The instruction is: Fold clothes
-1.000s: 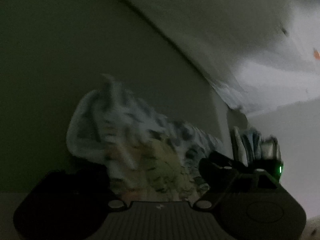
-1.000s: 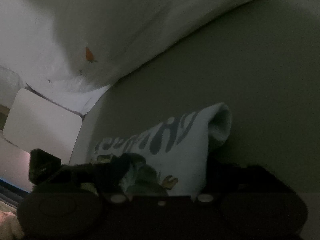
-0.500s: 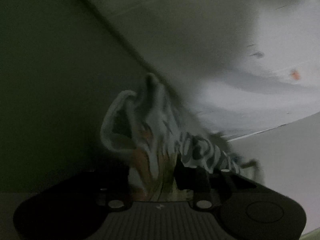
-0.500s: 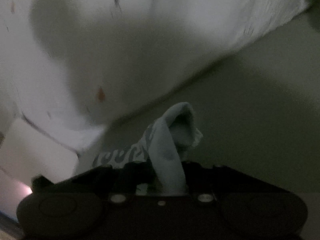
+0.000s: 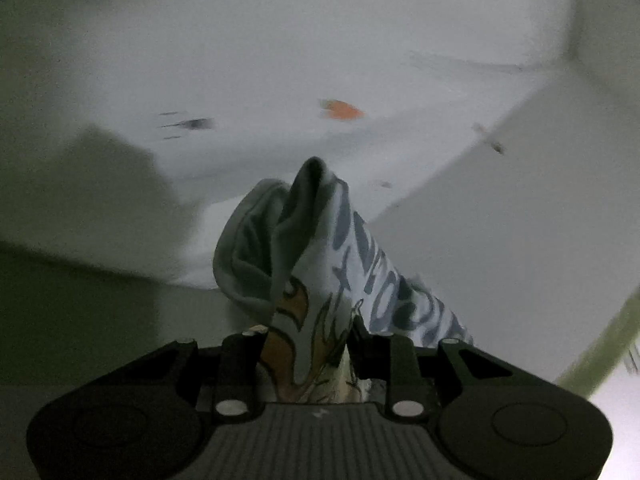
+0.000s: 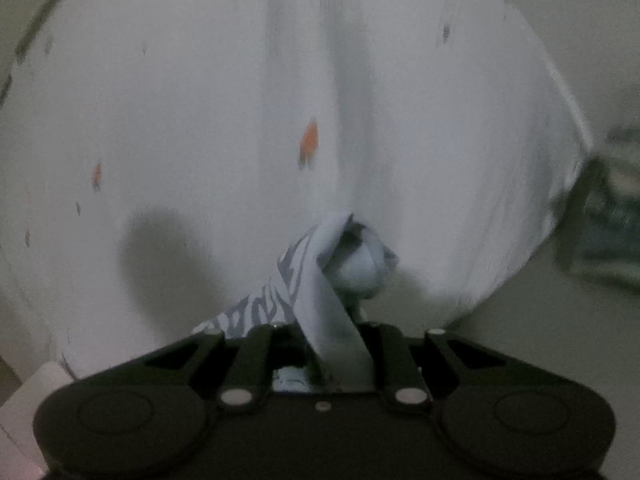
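1. Against the frames half a second and a second ago, both wrist views have swung off the dull green wall and now look mostly at the white sheet with small orange and dark motifs (image 5: 280, 60); the picture is also brighter and less smeared.
2. The pale blue printed cotton garment (image 5: 320, 264) has risen from a crumpled heap into a taut peak between the left gripper (image 5: 306, 344) and, in the other view, the right gripper (image 6: 332, 344).
3. The left jaws are clamped on a fold showing an orange and yellow flame-like drawing; the right jaws are closed on a plain pale strip of the same garment (image 6: 320, 280).
4. Large grey-blue lettering runs along the cloth in both views, but it is creased and cannot be read.
5. Count: one garment, two grippers, one sheet (image 6: 200, 100).
6. Sheet motifs: two orange ones show in the left view and three in the right; the dark specks are too blurred to count.
7. A blurred patterned object (image 6: 608, 216) sits at the far right edge, unidentifiable.
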### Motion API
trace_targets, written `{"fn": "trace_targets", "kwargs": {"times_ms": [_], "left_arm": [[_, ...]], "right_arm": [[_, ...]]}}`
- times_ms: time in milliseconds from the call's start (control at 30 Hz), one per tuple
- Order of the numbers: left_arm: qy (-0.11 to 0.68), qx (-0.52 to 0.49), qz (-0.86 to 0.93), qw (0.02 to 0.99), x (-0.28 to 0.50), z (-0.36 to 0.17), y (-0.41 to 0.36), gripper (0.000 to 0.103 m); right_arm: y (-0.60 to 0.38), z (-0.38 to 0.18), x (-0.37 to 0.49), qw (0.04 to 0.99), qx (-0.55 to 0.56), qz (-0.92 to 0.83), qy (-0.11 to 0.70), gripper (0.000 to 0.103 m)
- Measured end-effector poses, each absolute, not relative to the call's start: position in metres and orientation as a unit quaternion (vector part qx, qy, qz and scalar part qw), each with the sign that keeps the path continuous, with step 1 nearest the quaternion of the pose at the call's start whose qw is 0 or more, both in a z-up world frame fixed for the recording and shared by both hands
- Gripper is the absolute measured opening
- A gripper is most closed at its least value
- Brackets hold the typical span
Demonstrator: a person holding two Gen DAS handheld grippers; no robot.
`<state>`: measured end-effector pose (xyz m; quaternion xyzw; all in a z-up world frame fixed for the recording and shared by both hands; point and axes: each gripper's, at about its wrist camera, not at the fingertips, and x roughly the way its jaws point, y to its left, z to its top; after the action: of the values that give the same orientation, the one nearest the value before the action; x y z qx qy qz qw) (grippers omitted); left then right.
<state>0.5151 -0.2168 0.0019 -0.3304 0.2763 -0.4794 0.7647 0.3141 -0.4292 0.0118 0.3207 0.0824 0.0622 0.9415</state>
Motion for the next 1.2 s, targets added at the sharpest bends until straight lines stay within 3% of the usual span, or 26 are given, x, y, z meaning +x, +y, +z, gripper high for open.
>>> {"fn": "trace_targets", "kwargs": {"times_ms": [333, 533, 633, 667, 700, 733, 767, 833, 933, 1000, 1100, 1200], "left_arm": [[0.218, -0.305, -0.557, 0.741, 0.491, 0.091, -0.423, 0.032], [0.239, -0.244, -0.579, 0.740, 0.502, 0.126, -0.580, 0.033], [0.272, -0.182, -0.590, 0.738, 0.517, 0.117, -0.681, 0.033], [0.283, -0.152, -0.586, 0.744, 0.524, 0.108, -0.718, 0.037], [0.300, -0.117, -0.570, 0.756, 0.532, 0.096, -0.753, 0.039], [0.326, -0.080, -0.538, 0.773, 0.541, 0.079, -0.786, 0.039], [0.348, -0.045, -0.503, 0.790, 0.551, 0.063, -0.809, 0.038], [0.374, 0.008, -0.441, 0.816, 0.569, 0.035, -0.840, 0.038], [0.368, -0.022, -0.452, 0.812, 0.585, 0.021, -0.838, 0.052], [0.370, -0.021, -0.443, 0.816, 0.590, 0.015, -0.832, 0.068], [0.376, -0.035, -0.432, 0.819, 0.593, 0.006, -0.828, 0.075], [0.386, -0.067, -0.425, 0.816, 0.600, -0.005, -0.807, 0.083]], "right_arm": [[-0.595, 0.044, 0.253, 0.933, 0.355, -0.049, -0.010, 0.015], [-0.699, 0.053, 0.227, 0.913, 0.385, -0.123, -0.051, 0.015], [-0.747, 0.044, 0.225, 0.899, 0.394, -0.182, -0.050, 0.018], [-0.767, 0.032, 0.232, 0.892, 0.395, -0.217, -0.036, 0.026], [-0.786, 0.021, 0.242, 0.889, 0.385, -0.248, -0.012, 0.047], [-0.804, 0.010, 0.256, 0.890, 0.364, -0.274, 0.024, 0.059], [-0.821, -0.003, 0.271, 0.891, 0.334, -0.300, 0.070, 0.064], [-0.841, -0.020, 0.293, 0.892, 0.272, -0.332, 0.141, 0.062], [-0.850, -0.026, 0.295, 0.901, 0.207, -0.346, 0.161, 0.061], [-0.840, -0.019, 0.290, 0.906, 0.155, -0.369, 0.141, 0.062], [-0.842, -0.028, 0.285, 0.926, 0.108, -0.350, 0.094, 0.062], [-0.866, -0.056, 0.307, 0.926, 0.167, -0.311, 0.131, 0.057]]}}
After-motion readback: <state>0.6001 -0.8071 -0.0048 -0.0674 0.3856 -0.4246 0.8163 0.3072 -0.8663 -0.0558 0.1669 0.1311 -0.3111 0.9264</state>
